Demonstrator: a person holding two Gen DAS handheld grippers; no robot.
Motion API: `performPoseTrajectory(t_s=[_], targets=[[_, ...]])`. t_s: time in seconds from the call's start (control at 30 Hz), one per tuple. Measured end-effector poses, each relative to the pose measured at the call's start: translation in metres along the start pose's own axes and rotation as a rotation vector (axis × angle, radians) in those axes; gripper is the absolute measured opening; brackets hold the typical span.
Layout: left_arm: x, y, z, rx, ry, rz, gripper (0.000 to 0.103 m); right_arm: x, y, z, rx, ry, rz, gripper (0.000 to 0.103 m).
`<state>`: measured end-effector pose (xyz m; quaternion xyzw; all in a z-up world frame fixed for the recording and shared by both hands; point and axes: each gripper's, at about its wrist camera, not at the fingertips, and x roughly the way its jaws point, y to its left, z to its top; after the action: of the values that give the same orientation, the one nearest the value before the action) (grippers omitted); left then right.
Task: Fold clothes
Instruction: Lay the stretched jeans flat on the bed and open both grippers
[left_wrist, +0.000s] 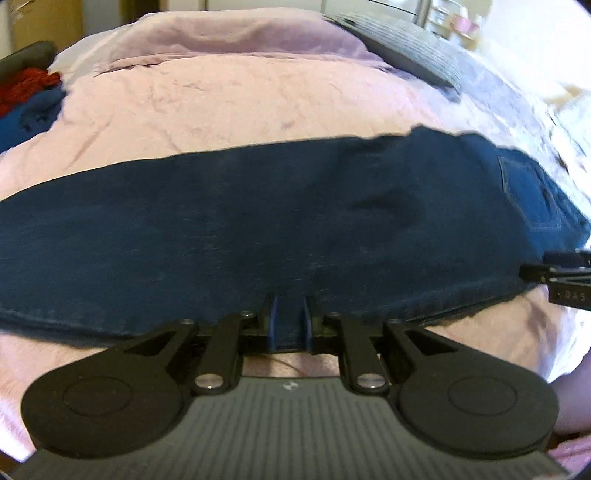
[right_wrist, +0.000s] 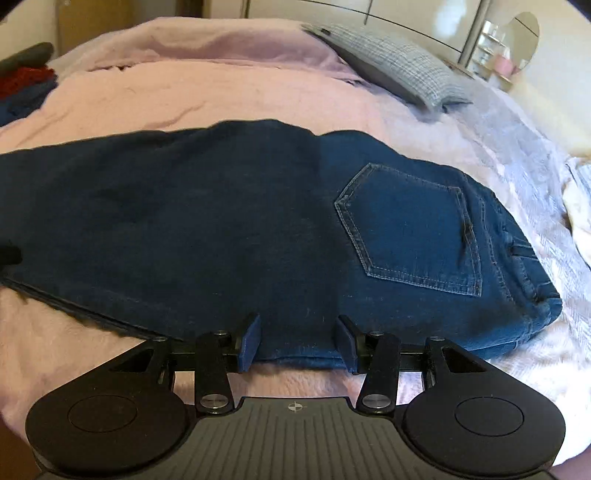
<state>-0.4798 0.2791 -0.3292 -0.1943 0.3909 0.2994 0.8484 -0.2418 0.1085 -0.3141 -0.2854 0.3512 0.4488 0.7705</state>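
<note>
Dark blue jeans (left_wrist: 258, 229) lie flat and folded lengthwise across a pink bed cover (left_wrist: 221, 103), waist end to the right with a back pocket (right_wrist: 410, 229) facing up. My left gripper (left_wrist: 290, 321) sits at the jeans' near edge, mid-leg. Its blue pads (left_wrist: 273, 317) stand a narrow gap apart with flat denim showing between them. My right gripper (right_wrist: 299, 339) is open wider over the near edge of the jeans (right_wrist: 221, 221), just left of the pocket. It also shows in the left wrist view as the right gripper (left_wrist: 554, 275) at the far right.
A grey pillow (right_wrist: 391, 66) lies at the back right of the bed. A pile of red and blue clothes (left_wrist: 26, 99) sits off the left side. White patterned bedding (right_wrist: 535, 177) runs along the right, with a mirror and shelf (right_wrist: 517, 44) behind.
</note>
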Motion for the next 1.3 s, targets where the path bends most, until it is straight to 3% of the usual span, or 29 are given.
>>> performPoseTrajectory(t_s=[0.13, 0.3, 0.37, 0.47, 0.6, 0.7, 0.77, 0.87, 0.93, 1.0, 1.03, 1.1, 1.2, 1.3], targets=[[-0.005, 0.0, 0.002, -0.008, -0.018, 0.02, 0.012, -0.007, 0.006, 0.007, 0.012, -0.082, 0.019, 0.048], [-0.002, 0.0, -0.007, 0.016, -0.006, 0.044, 0.016, 0.008, 0.032, -0.009, -0.113, -0.043, 0.074, 0.048], [-0.001, 0.001, -0.011, 0.022, -0.002, 0.056, 0.016, 0.001, 0.016, -0.006, -0.061, -0.026, 0.126, 0.048], [-0.01, 0.046, -0.001, -0.118, -0.014, 0.146, 0.012, -0.007, -0.013, 0.011, 0.058, 0.002, 0.168, 0.048], [0.007, 0.085, 0.021, -0.19, -0.113, 0.144, 0.012, 0.009, -0.039, 0.044, 0.158, -0.092, 0.218, 0.048], [0.034, 0.1, 0.029, -0.146, -0.169, 0.145, 0.012, 0.043, -0.044, 0.057, 0.169, -0.161, 0.293, 0.048], [0.049, 0.112, 0.031, -0.097, -0.198, 0.165, 0.014, 0.059, -0.043, 0.056, 0.127, -0.207, 0.295, 0.048], [0.045, 0.153, 0.026, -0.073, -0.23, 0.337, 0.012, 0.068, -0.062, 0.041, 0.052, -0.267, 0.254, 0.048], [0.029, 0.196, 0.015, -0.164, -0.219, 0.501, 0.013, 0.067, -0.084, 0.031, 0.074, -0.289, 0.179, 0.052], [0.01, 0.239, 0.005, -0.277, -0.203, 0.619, 0.006, 0.064, -0.106, 0.026, 0.164, -0.295, 0.128, 0.052], [-0.001, 0.241, 0.004, -0.286, -0.23, 0.623, 0.003, 0.062, -0.115, 0.026, 0.208, -0.289, 0.084, 0.052], [-0.022, 0.244, 0.004, -0.3, -0.283, 0.629, 0.008, 0.051, -0.117, 0.026, 0.246, -0.305, 0.087, 0.052], [-0.033, 0.189, 0.003, -0.131, -0.348, 0.507, 0.009, 0.032, -0.098, 0.022, 0.23, -0.334, 0.137, 0.052], [-0.022, 0.137, -0.014, 0.022, -0.334, 0.439, 0.014, 0.017, -0.065, 0.005, 0.16, -0.338, 0.152, 0.052]])
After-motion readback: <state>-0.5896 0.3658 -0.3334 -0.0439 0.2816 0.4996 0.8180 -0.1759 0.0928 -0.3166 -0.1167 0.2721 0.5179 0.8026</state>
